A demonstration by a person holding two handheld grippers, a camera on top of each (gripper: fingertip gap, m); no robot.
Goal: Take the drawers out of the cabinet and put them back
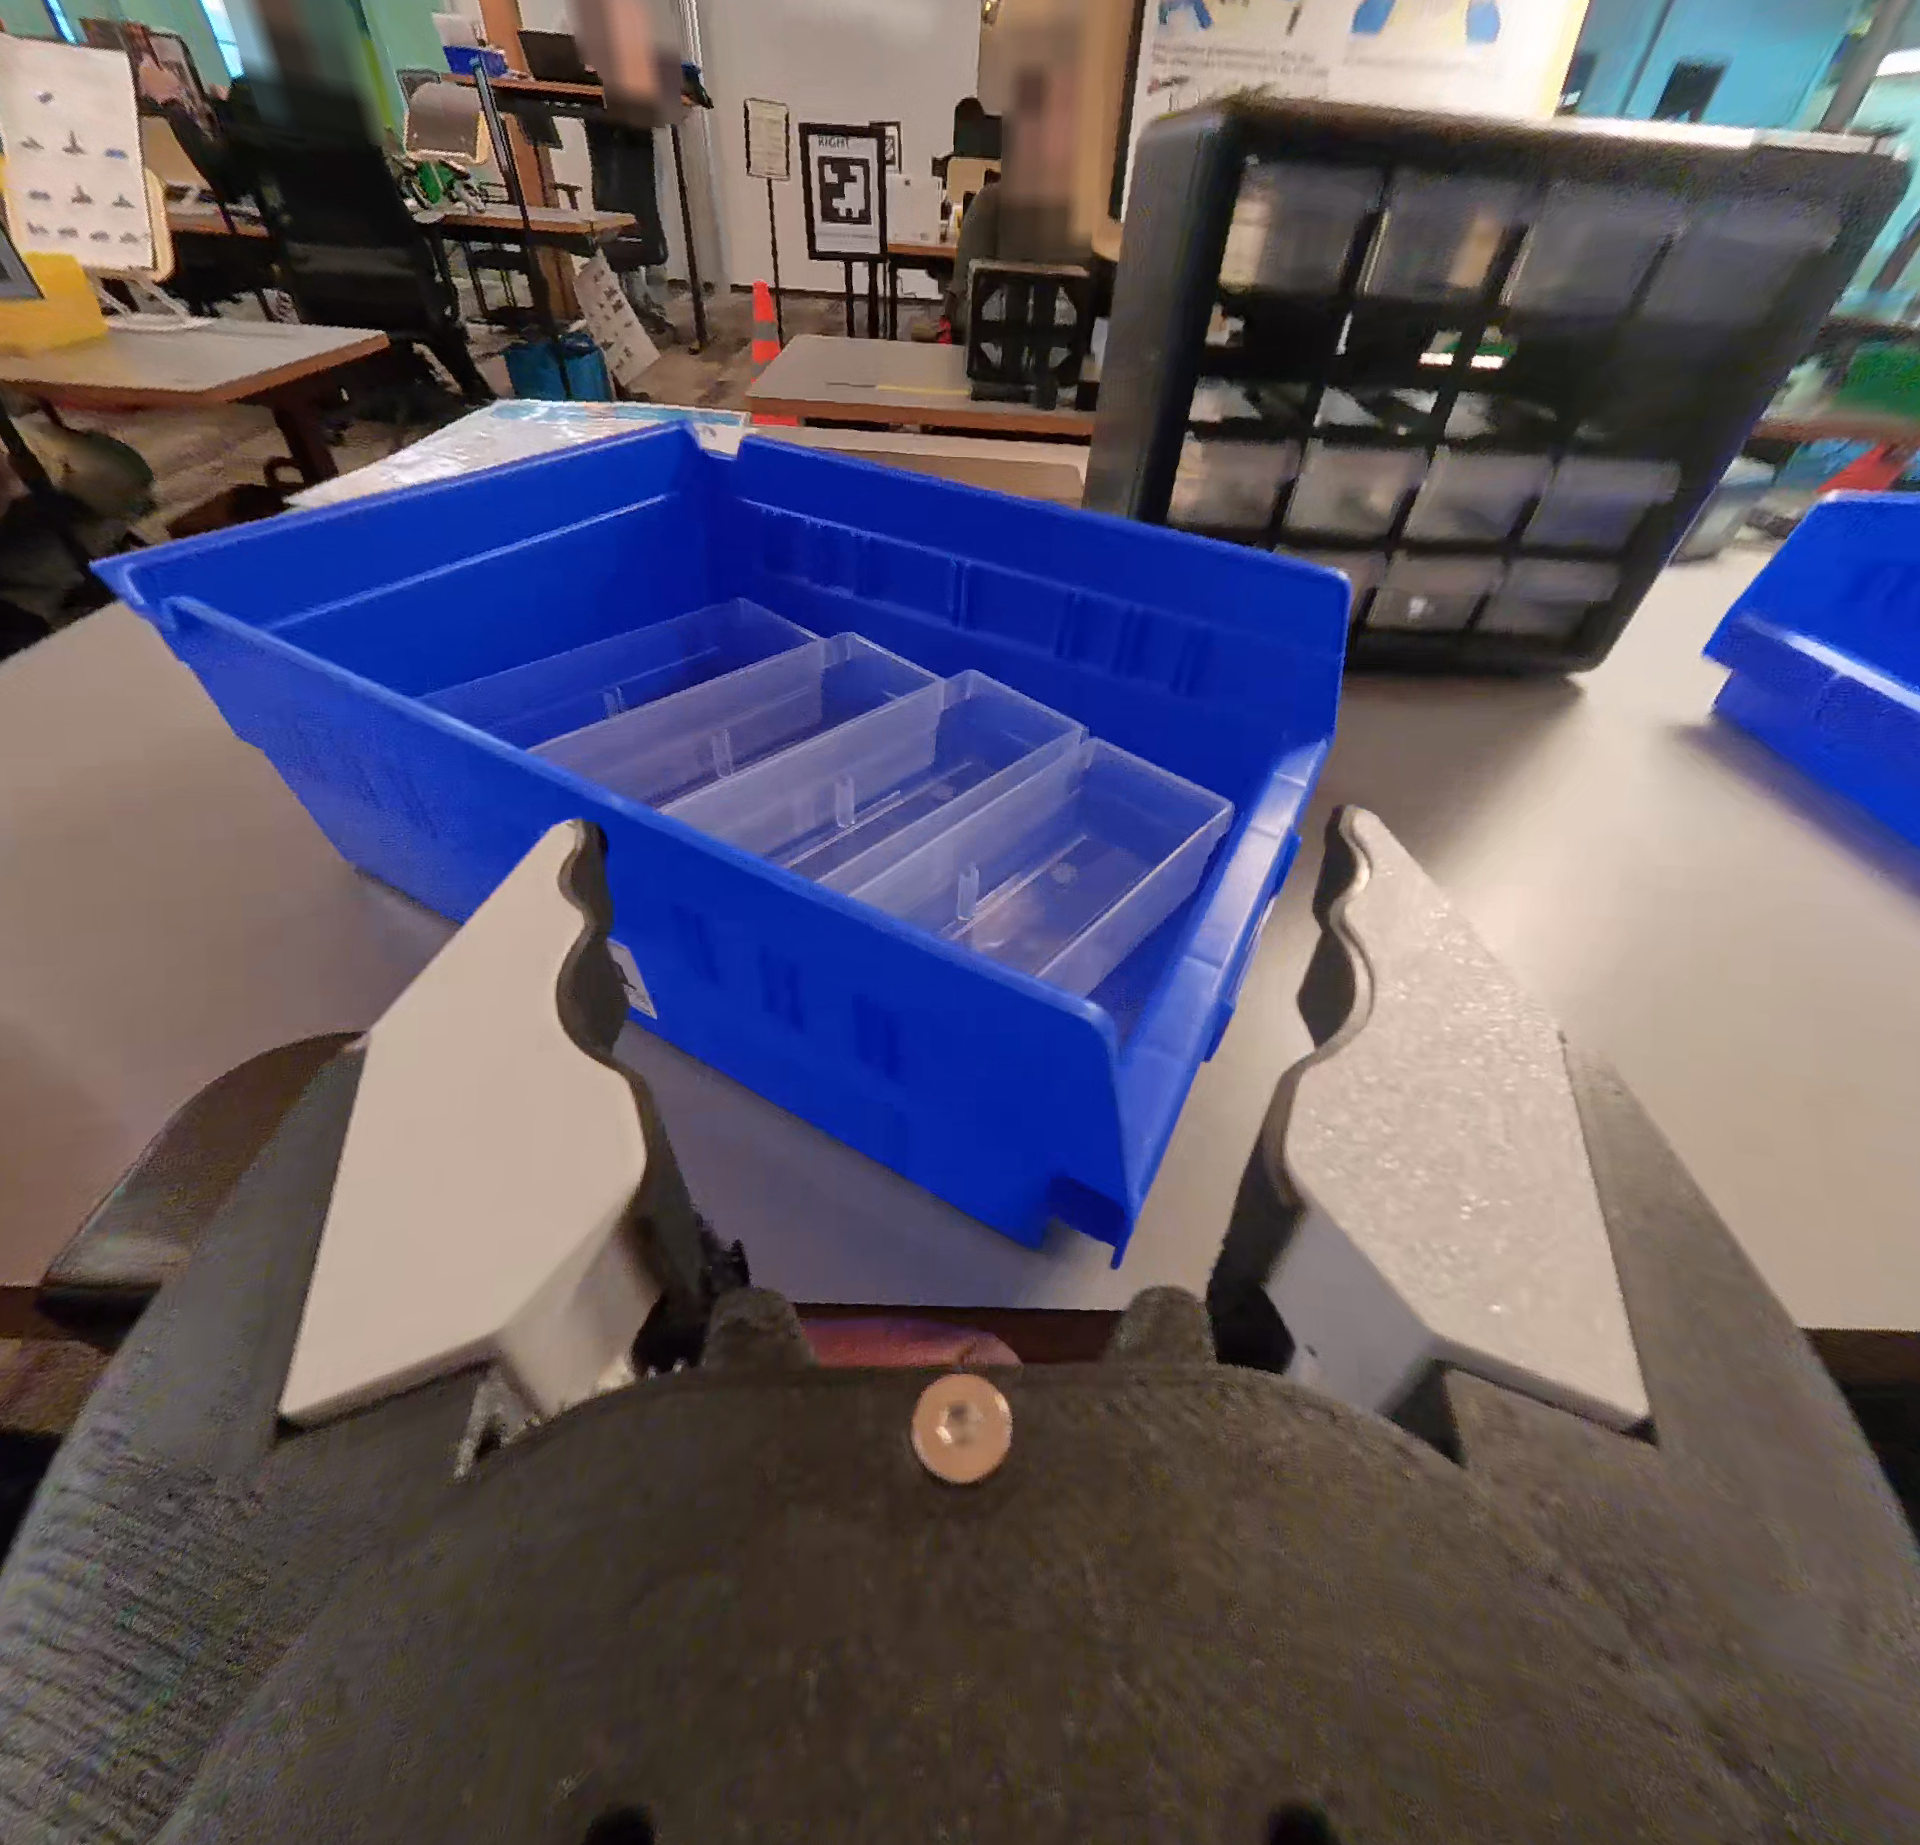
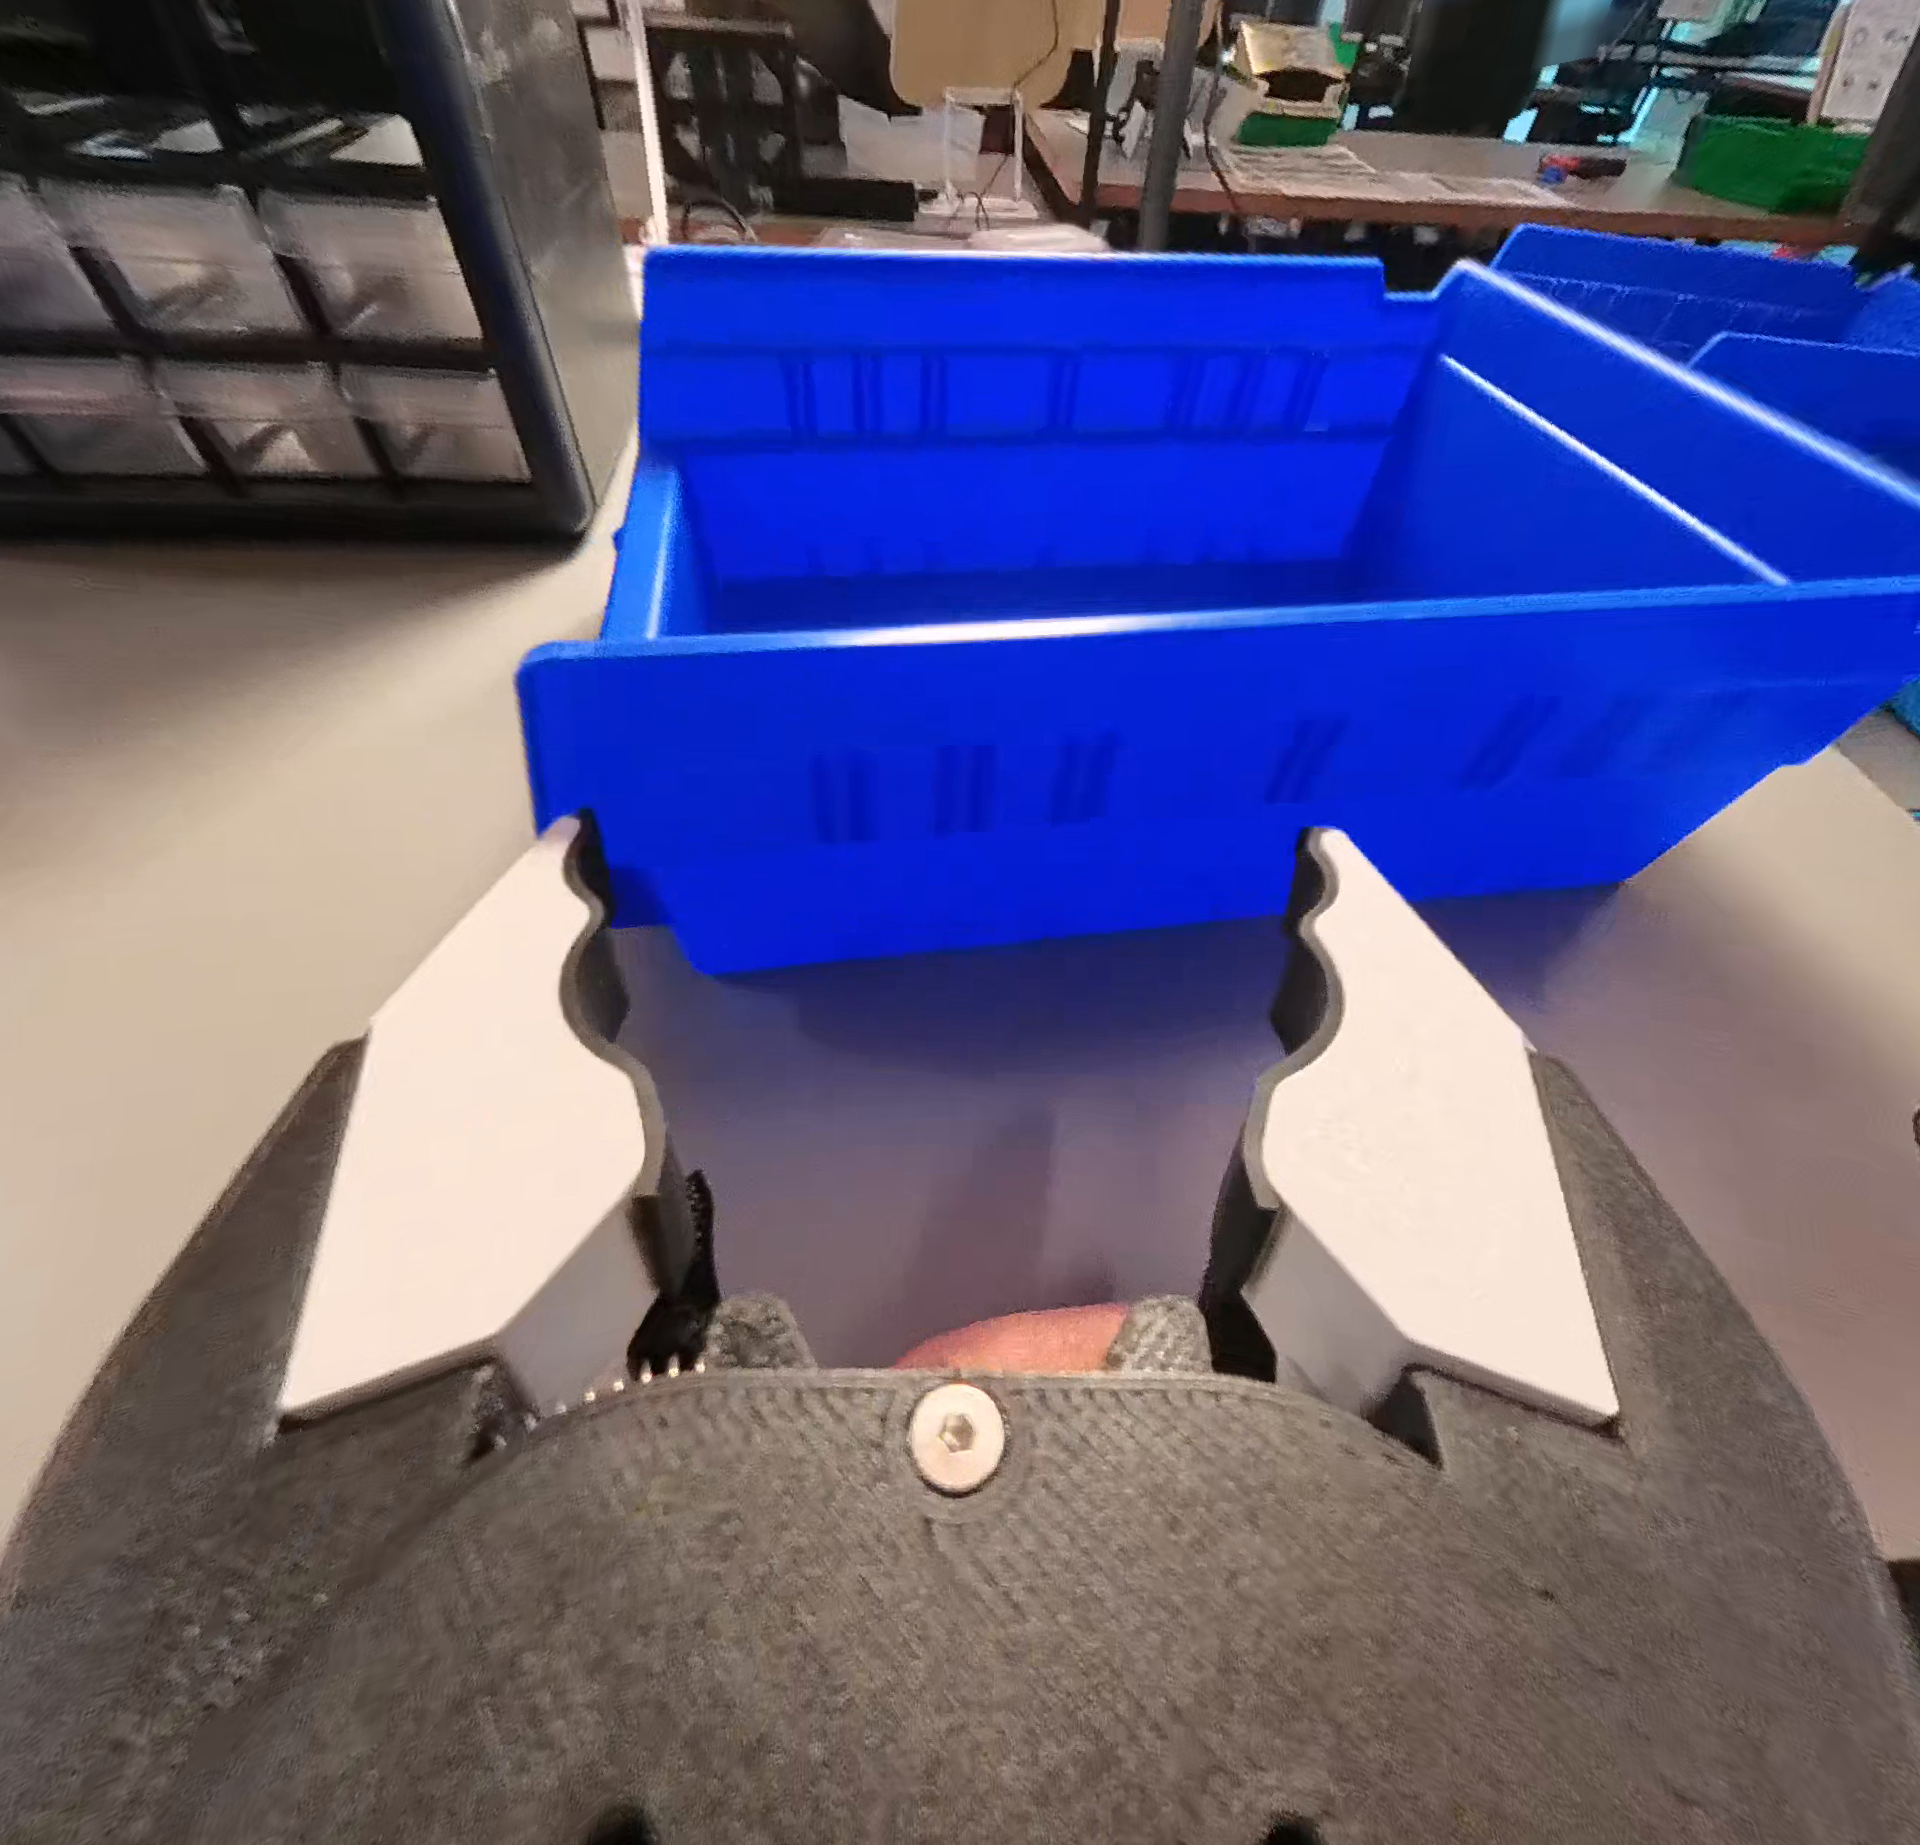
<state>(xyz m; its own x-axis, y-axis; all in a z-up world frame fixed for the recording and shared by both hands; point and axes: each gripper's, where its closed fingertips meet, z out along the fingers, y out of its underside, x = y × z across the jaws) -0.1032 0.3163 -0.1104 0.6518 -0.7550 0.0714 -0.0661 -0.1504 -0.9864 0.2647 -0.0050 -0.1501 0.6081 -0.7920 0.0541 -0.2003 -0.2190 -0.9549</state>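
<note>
In the left wrist view a black cabinet (image 1: pixel 1455 382) with a grid of clear drawers stands at the back right of the grey table (image 1: pixel 156 860). A blue bin (image 1: pixel 790 1016) in front of me holds several clear drawers (image 1: pixel 935 808) lying side by side. My left gripper (image 1: pixel 961 860) is open and empty, just short of the bin's near wall. In the right wrist view my right gripper (image 2: pixel 940 860) is open and empty in front of a second blue bin (image 2: pixel 1039 777), whose visible inside holds nothing. The cabinet (image 2: pixel 260 268) stands at the left there.
Another blue bin (image 1: pixel 1829 673) lies at the right edge of the left wrist view, and more blue bins (image 2: pixel 1714 309) stand behind the second one. Other tables, chairs and an orange cone (image 1: pixel 764 335) stand far behind.
</note>
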